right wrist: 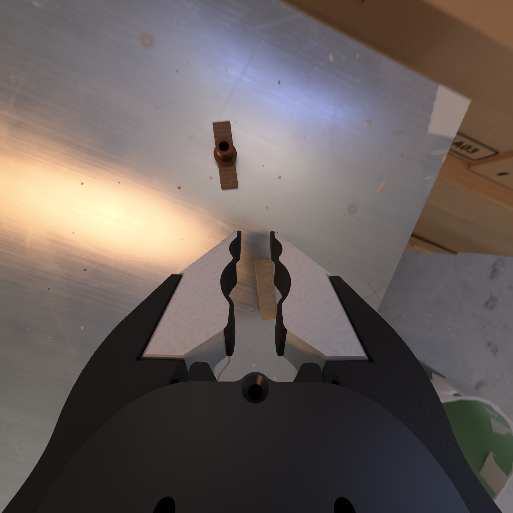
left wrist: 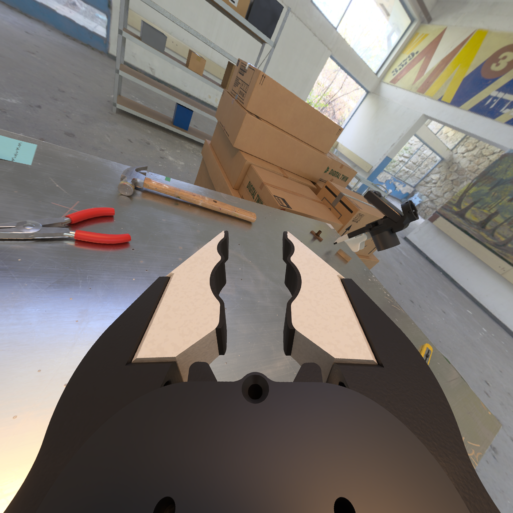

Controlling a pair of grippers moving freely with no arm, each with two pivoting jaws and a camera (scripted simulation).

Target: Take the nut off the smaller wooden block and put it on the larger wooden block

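A small brown nut (right wrist: 224, 151) stands upright on a dark brown wooden block (right wrist: 229, 177) that lies flat on the metal table (right wrist: 111, 111). A pale wooden block (right wrist: 265, 288) lies nearer, seen between my right gripper's fingers and below them. My right gripper (right wrist: 255, 236) is open and empty, above the table and short of the nut. My left gripper (left wrist: 255, 236) is open and empty, farther back over the table. From the left wrist view the nut (left wrist: 319, 232), the pale block (left wrist: 343, 254) and the right gripper (left wrist: 340, 241) show far off to the right.
A hammer (left wrist: 177, 191) and red-handled pliers (left wrist: 69, 227) lie on the table left of my left gripper, with a teal note (left wrist: 16, 150) beyond. Stacked cardboard boxes (left wrist: 277, 138) stand past the far edge. The table's corner (right wrist: 449, 111) lies right of the blocks.
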